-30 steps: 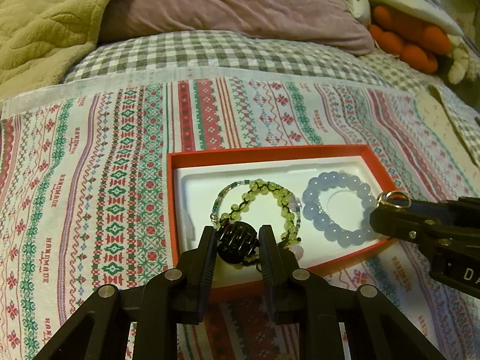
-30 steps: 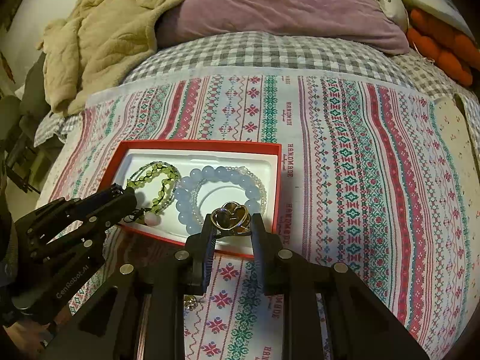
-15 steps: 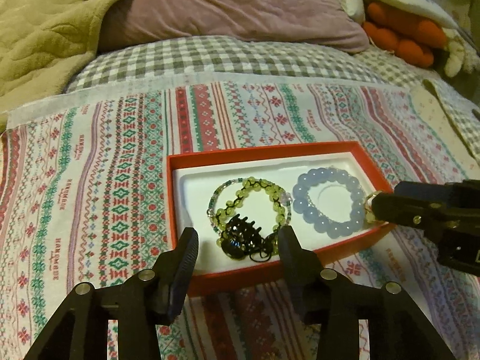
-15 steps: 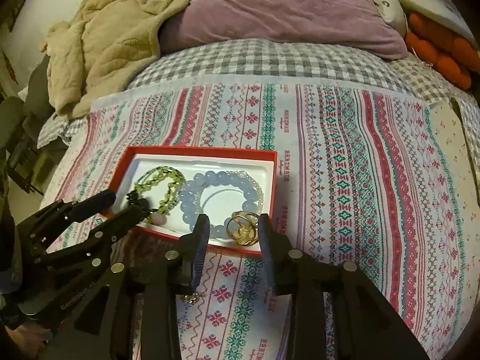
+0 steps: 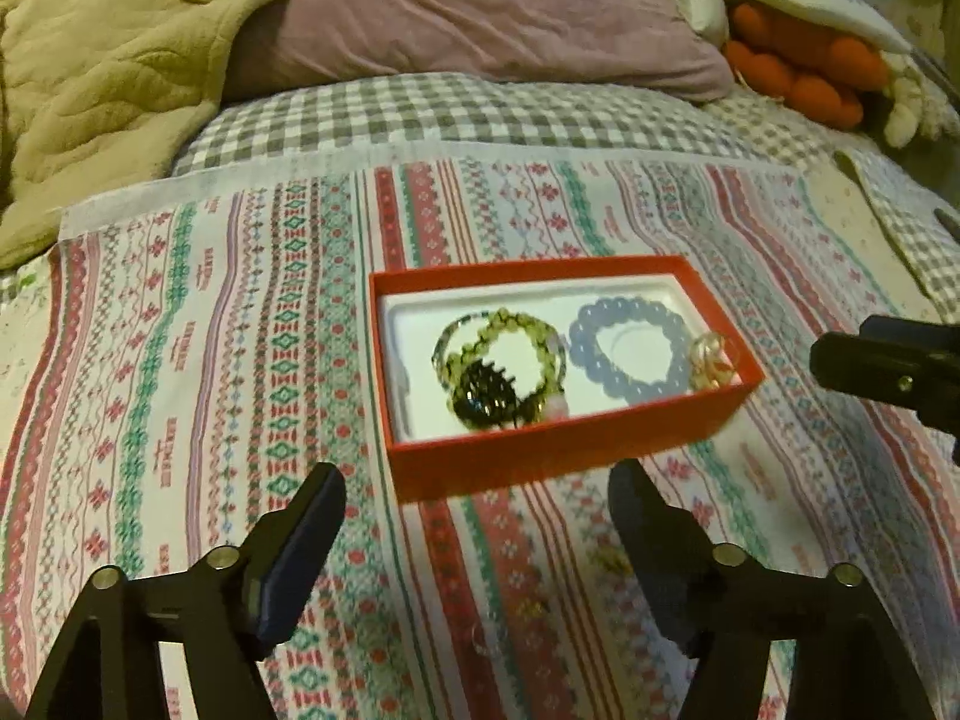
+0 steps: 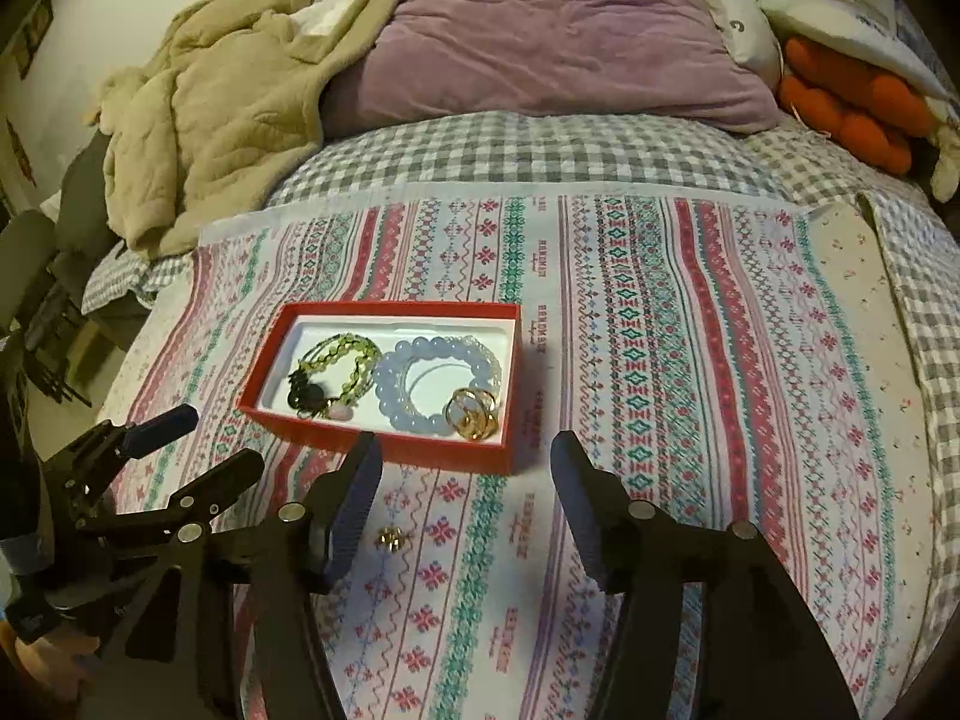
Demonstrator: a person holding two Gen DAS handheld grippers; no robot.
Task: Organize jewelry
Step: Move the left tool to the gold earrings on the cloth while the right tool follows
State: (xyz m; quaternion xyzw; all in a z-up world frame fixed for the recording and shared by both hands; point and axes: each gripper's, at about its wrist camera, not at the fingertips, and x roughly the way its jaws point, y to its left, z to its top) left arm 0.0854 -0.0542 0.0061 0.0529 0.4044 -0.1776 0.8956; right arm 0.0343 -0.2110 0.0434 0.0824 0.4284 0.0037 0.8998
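Bedding in grey check and a folk-patterned cloth [image 6: 690, 360] served as the work surface, with a purple pillow [image 6: 558, 42] and a tan quilted jacket [image 6: 222, 138] heaped behind. On the cloth sat a red box [image 6: 384, 453] with a white liner, its contents sorted by kind: a green beaded bracelet [image 6: 345, 360] with a black hair claw [image 6: 306, 393] lying on its near edge at the left end, a pale blue bead bracelet [image 6: 420, 384] in the middle, and a gold ring [image 6: 474, 414] tucked into the near right corner, touching the blue beads. Both tools hung just short of the box's near wall, empty. The left gripper [image 5: 477, 501] was spread wide with nothing between its fingers; the right gripper [image 6: 465, 468] was likewise parted wide and held nothing. One small gold piece [image 6: 391, 538], apparently an earring or charm, lay outside on the cloth, near the right gripper's left finger; fine detail was too blurred to name it. Judging by the open jaws and that stray piece, it seemed the likeliest next item for the box.
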